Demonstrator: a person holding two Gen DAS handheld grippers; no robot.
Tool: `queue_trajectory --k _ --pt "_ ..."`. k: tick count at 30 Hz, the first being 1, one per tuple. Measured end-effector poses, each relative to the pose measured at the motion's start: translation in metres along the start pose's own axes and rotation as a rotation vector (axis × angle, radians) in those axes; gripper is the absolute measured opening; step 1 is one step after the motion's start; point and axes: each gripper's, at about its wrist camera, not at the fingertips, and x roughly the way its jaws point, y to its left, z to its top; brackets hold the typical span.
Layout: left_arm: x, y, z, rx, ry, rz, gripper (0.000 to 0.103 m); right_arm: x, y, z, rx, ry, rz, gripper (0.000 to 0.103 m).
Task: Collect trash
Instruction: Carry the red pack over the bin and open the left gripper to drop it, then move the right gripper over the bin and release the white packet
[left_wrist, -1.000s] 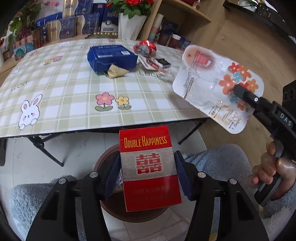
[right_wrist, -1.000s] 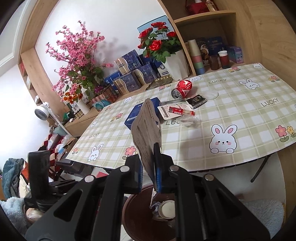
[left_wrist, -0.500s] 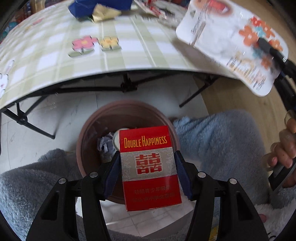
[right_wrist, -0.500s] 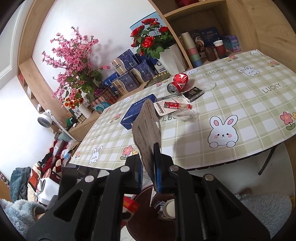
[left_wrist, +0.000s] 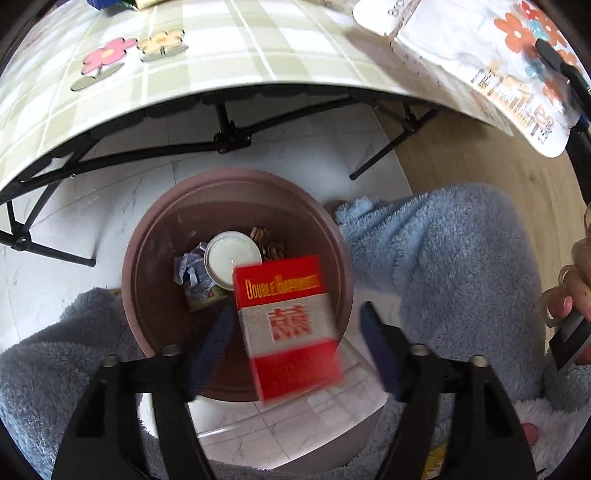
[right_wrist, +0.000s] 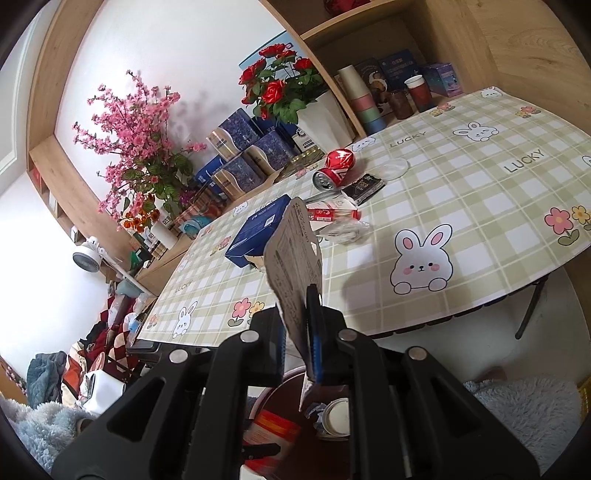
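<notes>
Jaws of the left gripper (left_wrist: 295, 332) have just been opening and are now standing wide, their pads clear of the red pack (left_wrist: 288, 325), which is blurring and tilting between them as it is dropping toward the brown bin (left_wrist: 147, 258) on the floor, just below the table's (left_wrist: 221, 48) near edge. Inside the bin a white lid (left_wrist: 232, 258) and crumpled paper (left_wrist: 188, 266) are already lying. Jaws of the right gripper (right_wrist: 306, 332) are pinching tight on a flat card package (right_wrist: 291, 258), holding it upright above the table's near edge. So the step in hand is the release of the pack into the bin. Next, I judge, the card package is needing to go over the bin's mouth before those jaws part, while a red can (right_wrist: 336, 166), a blue box (right_wrist: 258, 229) and wrappers are waiting near the table's middle.
</notes>
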Motion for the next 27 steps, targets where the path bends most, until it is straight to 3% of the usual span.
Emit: queue_trajectory --k 4,8,12,17,27 --pt "-0.017 0.006 0.0 -0.036 -0.081 0.005 0.08 -0.002 0.006 -0.001 -0.013 0.002 0.004 0.014" --pt "-0.052 0.017 -0.003 -0.099 -0.235 0.036 0.089 -0.004 0.016 0.0 -0.04 0.007 0.004 0.014" --pt "-0.092 0.028 -0.011 -0.167 -0.405 0.109 0.093 -0.006 0.025 -0.001 -0.053 0.019 0.005 0.014" --pt "-0.13 0.041 -0.024 -0.245 -0.553 0.194 0.096 -0.005 0.033 -0.006 -0.049 0.056 0.016 0.014" --pt "-0.168 0.071 -0.051 -0.353 -0.706 0.306 0.096 0.017 0.052 -0.033 -0.019 0.214 0.111 0.014"
